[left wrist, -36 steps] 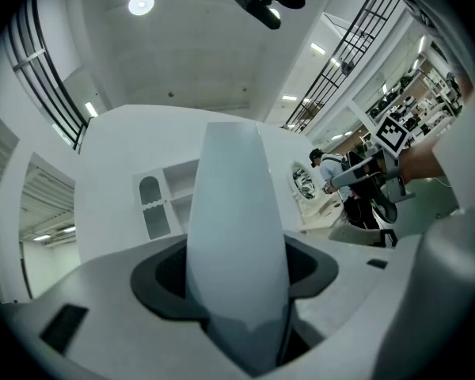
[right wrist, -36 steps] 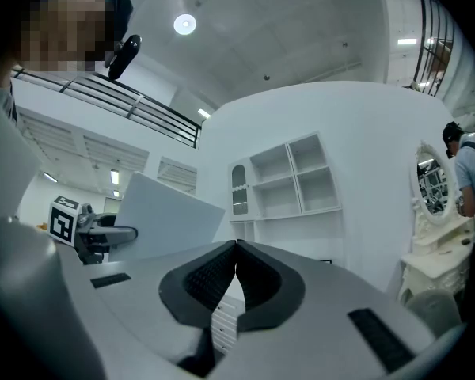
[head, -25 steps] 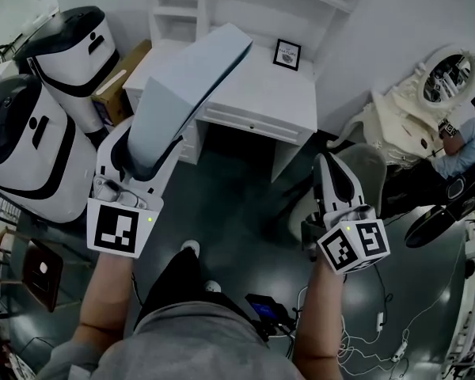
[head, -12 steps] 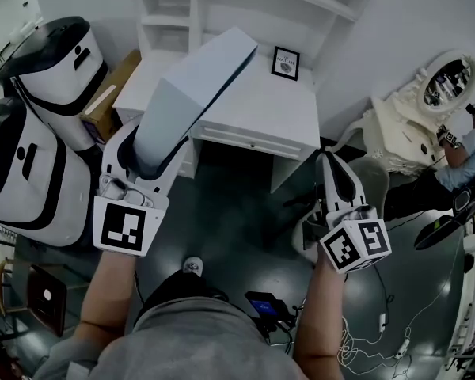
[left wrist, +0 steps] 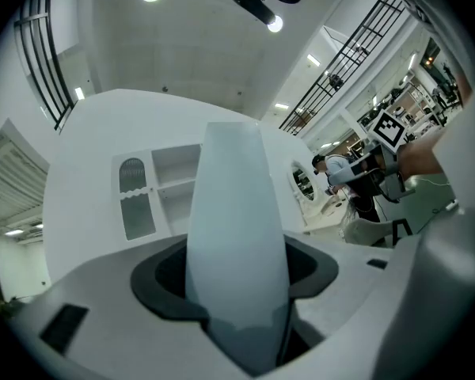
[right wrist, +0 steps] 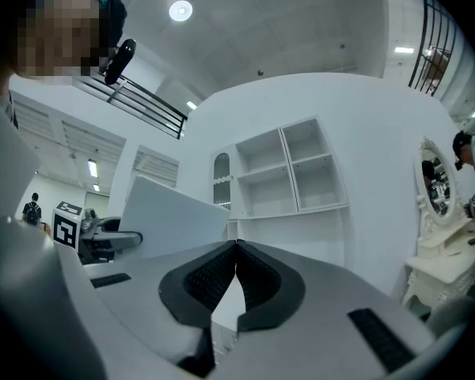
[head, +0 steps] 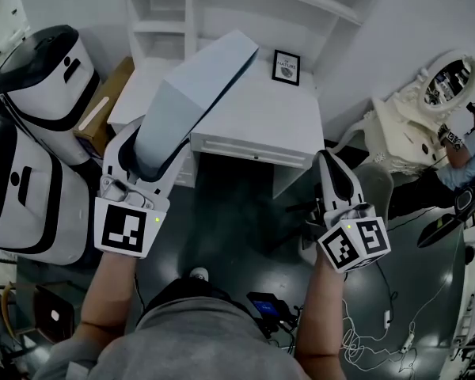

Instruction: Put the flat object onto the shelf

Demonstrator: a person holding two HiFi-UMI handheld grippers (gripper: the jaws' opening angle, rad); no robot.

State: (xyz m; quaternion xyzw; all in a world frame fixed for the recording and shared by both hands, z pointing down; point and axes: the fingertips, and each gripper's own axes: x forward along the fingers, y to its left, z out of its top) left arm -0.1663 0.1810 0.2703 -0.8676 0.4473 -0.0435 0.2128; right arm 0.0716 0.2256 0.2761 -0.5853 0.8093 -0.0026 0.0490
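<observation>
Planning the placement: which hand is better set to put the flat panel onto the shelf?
Left. The left tool grips the white panel, whose far end points toward the shelf. The right tool is shut, holding nothing.

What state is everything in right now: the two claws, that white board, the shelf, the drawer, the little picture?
Left gripper, shut on the board.
Right gripper, shut, holding nothing.
Board, gripped at one end, pointing toward the shelf, not yet on it.
Shelf, open-fronted.
Drawer, closed.
Picture, upright on the desk.
</observation>
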